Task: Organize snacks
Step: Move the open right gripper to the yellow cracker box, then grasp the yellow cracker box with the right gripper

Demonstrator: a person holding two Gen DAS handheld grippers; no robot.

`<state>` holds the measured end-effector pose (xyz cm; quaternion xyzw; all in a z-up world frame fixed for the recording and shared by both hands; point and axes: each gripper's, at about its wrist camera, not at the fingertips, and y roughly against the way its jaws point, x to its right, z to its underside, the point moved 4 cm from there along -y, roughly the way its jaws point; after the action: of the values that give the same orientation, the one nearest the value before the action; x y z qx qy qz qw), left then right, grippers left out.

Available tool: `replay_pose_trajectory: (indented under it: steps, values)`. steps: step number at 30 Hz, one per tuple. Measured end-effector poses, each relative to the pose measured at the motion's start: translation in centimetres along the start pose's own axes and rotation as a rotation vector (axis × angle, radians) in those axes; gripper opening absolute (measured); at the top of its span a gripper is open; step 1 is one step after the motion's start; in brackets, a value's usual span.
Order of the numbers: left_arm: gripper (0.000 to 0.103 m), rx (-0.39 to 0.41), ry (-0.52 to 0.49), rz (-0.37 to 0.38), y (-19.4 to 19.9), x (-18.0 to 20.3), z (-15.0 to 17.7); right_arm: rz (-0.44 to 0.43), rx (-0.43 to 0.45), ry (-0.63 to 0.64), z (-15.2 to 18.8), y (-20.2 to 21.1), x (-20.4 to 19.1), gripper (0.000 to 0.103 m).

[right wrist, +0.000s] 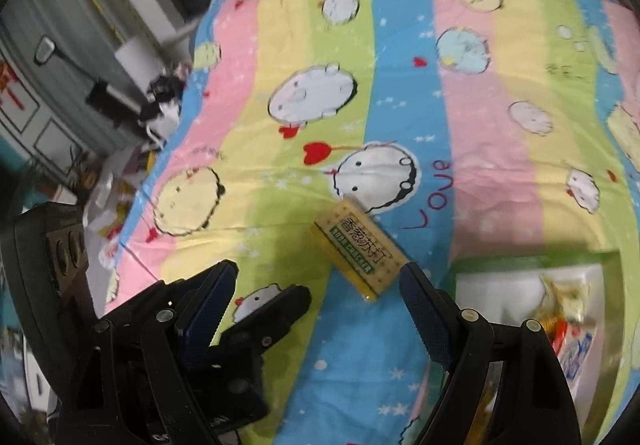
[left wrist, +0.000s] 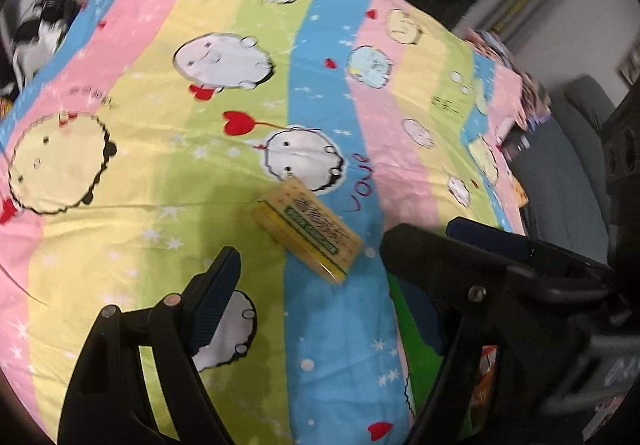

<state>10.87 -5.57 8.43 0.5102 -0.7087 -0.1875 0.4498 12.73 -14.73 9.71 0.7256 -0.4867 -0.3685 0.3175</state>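
A yellow soda cracker packet (left wrist: pixel 308 231) with a green label lies flat on the striped cartoon bedsheet (left wrist: pixel 160 149). My left gripper (left wrist: pixel 312 265) is open and empty, with the packet just beyond its fingertips. In the right wrist view the same packet (right wrist: pixel 360 249) lies just ahead of my right gripper (right wrist: pixel 320 281), which is open and empty. The left gripper's finger (right wrist: pixel 276 309) shows between the right gripper's fingers. A green-rimmed box (right wrist: pixel 532 285) at the right holds a few snack packets (right wrist: pixel 568 317).
The sheet (right wrist: pixel 480 149) covers a bed-like surface that drops off at the left, where dark and white objects (right wrist: pixel 160 101) stand by a cabinet. Grey furniture (left wrist: pixel 576 149) sits beyond the sheet's right edge in the left wrist view.
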Motion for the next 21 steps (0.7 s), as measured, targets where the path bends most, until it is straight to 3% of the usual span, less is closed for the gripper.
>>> replay_pose_trajectory:
  steps: [5,11,14,21]
  values:
    - [0.076,-0.049,0.076,0.026,-2.3,-1.5,-0.2,-0.068,-0.140,-0.007,-1.6,-4.6,0.9,0.083]
    - [0.055,-0.112,0.164,0.055,-5.6,-2.5,0.3,-0.074,-0.292,-0.024,-3.0,-9.8,3.0,0.058]
    - [0.042,-0.124,0.193,0.054,-6.9,-2.8,0.4,-0.048,-0.320,-0.042,-3.4,-11.5,4.1,0.057]
    - [0.033,-0.146,0.221,0.075,-8.6,-3.4,0.4,-0.074,-0.395,-0.072,-3.0,-14.2,5.1,0.057]
